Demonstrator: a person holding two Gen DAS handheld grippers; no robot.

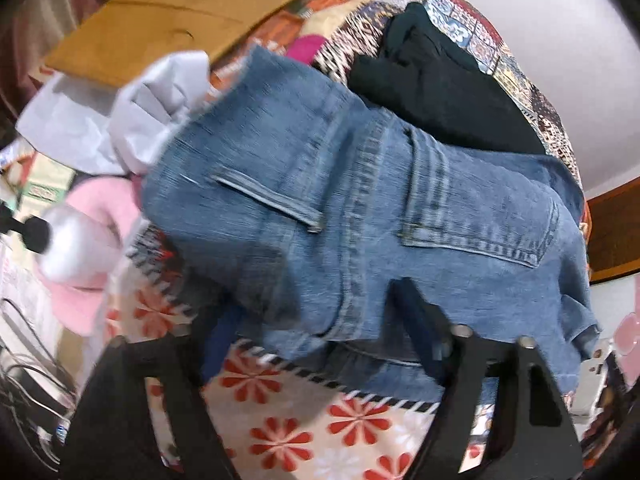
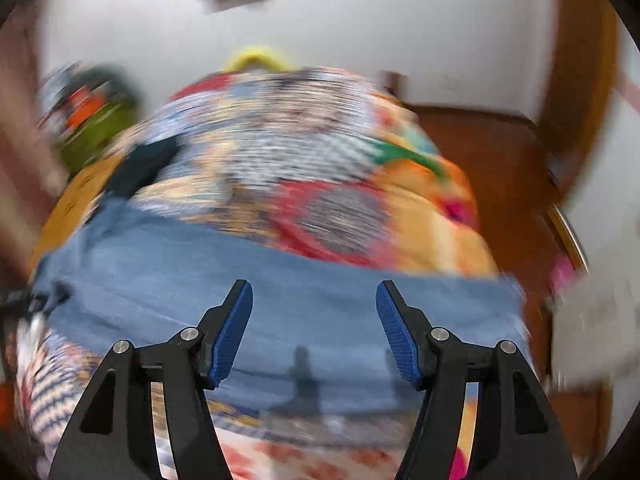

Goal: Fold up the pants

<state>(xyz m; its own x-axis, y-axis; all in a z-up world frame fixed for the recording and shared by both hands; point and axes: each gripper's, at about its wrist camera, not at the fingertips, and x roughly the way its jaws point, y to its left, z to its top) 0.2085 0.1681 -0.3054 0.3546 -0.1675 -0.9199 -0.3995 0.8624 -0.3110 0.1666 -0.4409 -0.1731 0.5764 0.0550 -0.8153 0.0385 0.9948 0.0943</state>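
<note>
Blue jeans point(image 1: 360, 208) lie folded on a patterned bedspread point(image 1: 304, 432), back pocket and seat seam facing up. My left gripper point(image 1: 320, 344) stands wide open at the jeans' near edge, with the denim hanging over the gap between its fingers; the fingertips are partly hidden by cloth. In the blurred right wrist view the jeans point(image 2: 280, 300) spread as a blue band across the bed. My right gripper point(image 2: 314, 304) is open and empty just above them.
A black garment point(image 1: 436, 80) lies beyond the jeans. White cloth point(image 1: 132, 120) and pink cloth point(image 1: 96, 240) lie to the left, under a brown cardboard sheet point(image 1: 168, 16). A wooden door point(image 2: 500, 168) stands to the right of the bed.
</note>
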